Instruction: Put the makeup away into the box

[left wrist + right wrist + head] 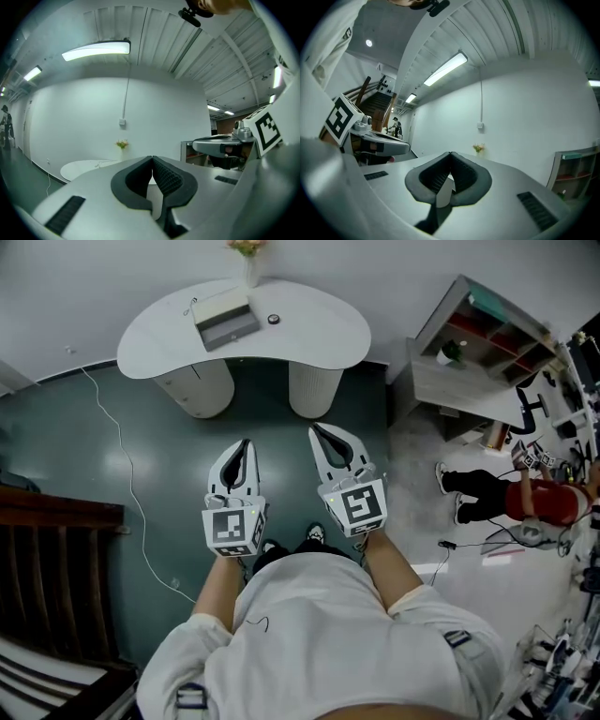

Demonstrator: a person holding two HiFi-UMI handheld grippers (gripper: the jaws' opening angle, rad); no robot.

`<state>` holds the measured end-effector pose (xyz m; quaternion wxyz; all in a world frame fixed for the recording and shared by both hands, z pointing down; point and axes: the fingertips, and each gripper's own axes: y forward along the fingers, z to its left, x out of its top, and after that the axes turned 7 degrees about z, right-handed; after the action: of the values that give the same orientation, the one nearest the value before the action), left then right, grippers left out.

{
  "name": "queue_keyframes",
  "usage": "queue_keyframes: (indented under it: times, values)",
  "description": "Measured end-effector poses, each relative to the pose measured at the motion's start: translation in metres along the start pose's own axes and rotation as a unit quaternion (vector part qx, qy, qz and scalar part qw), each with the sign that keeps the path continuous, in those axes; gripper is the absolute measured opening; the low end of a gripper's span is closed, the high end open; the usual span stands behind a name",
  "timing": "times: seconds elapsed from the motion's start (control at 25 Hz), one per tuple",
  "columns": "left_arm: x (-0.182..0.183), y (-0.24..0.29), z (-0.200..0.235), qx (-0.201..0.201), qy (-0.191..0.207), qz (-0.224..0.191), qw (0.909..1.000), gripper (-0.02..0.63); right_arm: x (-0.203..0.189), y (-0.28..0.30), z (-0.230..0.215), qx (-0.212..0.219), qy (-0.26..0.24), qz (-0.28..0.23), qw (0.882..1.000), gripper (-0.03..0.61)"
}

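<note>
In front of the person's waist, over the dark green floor (169, 456), the left claw (246, 442) is held level. Its two jaws are pressed together at the tips, with nothing between the dark ribbed pads. Just beside it the right claw (315, 428) is level too, its jaws likewise closed tip to tip and empty. The two claws sit side by side, close but apart, both aimed toward the white curved table (319, 334), which stands well ahead of them against the wall.

The white and grey box (226, 320) rests on the table top, left of its middle. A small dark round thing (274, 320) lies on the table top just right of the box, not touching it, and is too small to tell what it is. A vase of flowers (247, 251) stands at the back edge of the table, behind the box.

A thin white cable (131, 486) trails across the floor on the left, and dark wooden steps (47, 549) fill the left edge. Right of the table stands a shelf unit (478, 338). Nearer, on paler floor at the right edge, is another person (525, 495) in a red top and dark trousers.
</note>
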<state>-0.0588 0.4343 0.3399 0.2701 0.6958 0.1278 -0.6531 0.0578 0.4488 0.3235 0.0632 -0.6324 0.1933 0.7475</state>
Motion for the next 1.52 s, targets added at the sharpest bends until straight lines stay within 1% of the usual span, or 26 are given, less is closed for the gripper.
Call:
queue_keyframes:
  times: [0.12, 0.2, 0.36, 0.44, 0.64, 0.8, 0.88, 0.96, 1.08, 1.32, 1.52]
  values:
    - [-0.006, 0.004, -0.007, -0.016, 0.004, 0.014, 0.9998, 0.018, 0.0, -0.003, -0.003, 0.006, -0.004, 0.011, 1.0, -0.002]
    - [-0.006, 0.008, -0.008, -0.014, 0.004, 0.016, 0.9998, 0.018, -0.003, -0.002, -0.009, 0.01, -0.015, 0.01, 1.0, 0.0]
    - [-0.009, 0.014, -0.014, 0.003, -0.008, 0.01, 0.9999, 0.018, -0.012, -0.001, -0.015, 0.023, -0.007, 0.023, 0.999, 0.0]
    - [-0.01, 0.022, -0.02, 0.013, -0.013, 0.008, 0.9998, 0.018, -0.017, 0.0, -0.02, 0.034, -0.005, 0.028, 0.999, 0.027]
    - [-0.008, 0.04, -0.035, 0.042, -0.012, 0.003, 0.9991, 0.018, -0.038, 0.006, -0.043, 0.058, -0.006, 0.032, 0.998, 0.053]
    - [-0.019, 0.052, -0.028, 0.061, -0.029, 0.021, 0.9975, 0.018, -0.054, 0.018, -0.055, 0.068, 0.009, 0.044, 0.997, 0.069]
    - [-0.024, 0.056, -0.024, 0.067, -0.029, 0.032, 0.9968, 0.018, -0.056, 0.025, -0.059, 0.07, 0.012, 0.046, 0.996, 0.072]
    - [-0.027, 0.066, -0.019, 0.067, -0.026, 0.041, 0.9965, 0.018, -0.058, 0.037, -0.065, 0.072, 0.014, 0.048, 0.996, 0.081]
    - [-0.029, 0.092, -0.004, 0.061, -0.026, 0.047, 0.9967, 0.018, -0.061, 0.065, -0.074, 0.071, 0.019, 0.056, 0.996, 0.11]
    - [-0.02, 0.156, 0.038, 0.046, -0.024, 0.043, 0.9977, 0.018, -0.057, 0.129, -0.098, 0.058, 0.016, 0.073, 0.995, 0.11]
    - [-0.007, 0.211, 0.079, 0.028, -0.023, 0.05, 0.998, 0.018, -0.04, 0.19, -0.123, 0.047, 0.012, 0.081, 0.996, 0.11]
